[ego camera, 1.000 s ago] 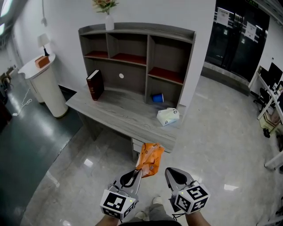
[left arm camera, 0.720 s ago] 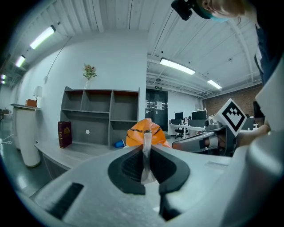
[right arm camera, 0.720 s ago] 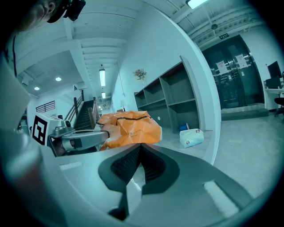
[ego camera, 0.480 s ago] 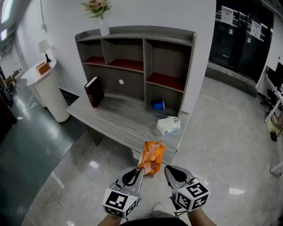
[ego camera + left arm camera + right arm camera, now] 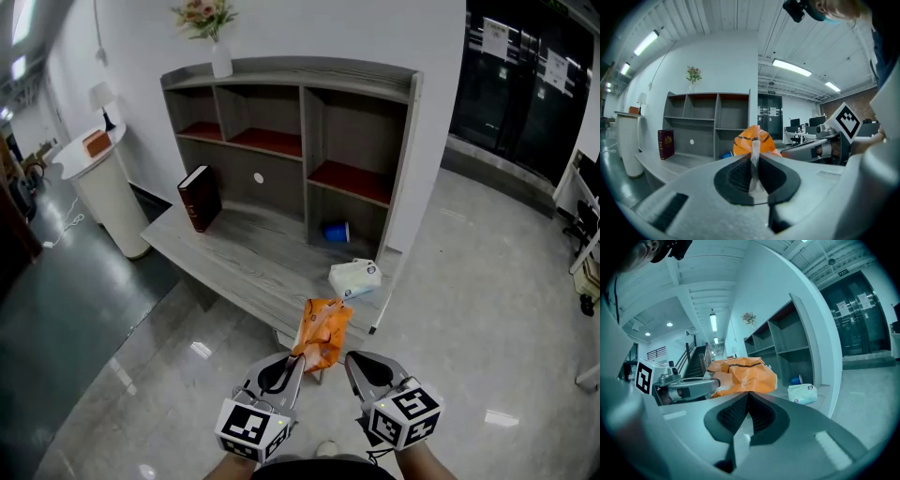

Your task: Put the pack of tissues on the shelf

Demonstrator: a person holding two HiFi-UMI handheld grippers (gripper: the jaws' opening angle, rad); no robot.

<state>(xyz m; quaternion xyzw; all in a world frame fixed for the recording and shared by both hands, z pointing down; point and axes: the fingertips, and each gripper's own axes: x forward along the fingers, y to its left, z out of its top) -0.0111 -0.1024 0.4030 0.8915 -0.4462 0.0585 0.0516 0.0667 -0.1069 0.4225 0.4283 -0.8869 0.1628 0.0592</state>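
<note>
An orange plastic pack [image 5: 321, 334] hangs in front of me, its edge pinched by my shut left gripper [image 5: 298, 362]. In the left gripper view the pack [image 5: 746, 142] sticks up just past the closed jaws of the left gripper [image 5: 753, 157]. My right gripper [image 5: 352, 362] is beside it, shut and empty; in its own view the right gripper [image 5: 749, 393] has the orange pack [image 5: 743, 376] off to the left. A white soft tissue pack [image 5: 354, 278] lies on the desk's right end, below the grey shelf unit [image 5: 309, 122].
The grey desk [image 5: 234, 251] carries a dark red book [image 5: 199, 198] standing at the left and a blue cup [image 5: 336, 232] in the lower right cubby. A vase with flowers [image 5: 220, 56] tops the shelf. A white round pedestal [image 5: 105, 192] stands left; glossy floor lies all around.
The desk and shelf have come slightly closer and shifted in the head view. Both grippers stay shut, the orange pack still in the left one.
</note>
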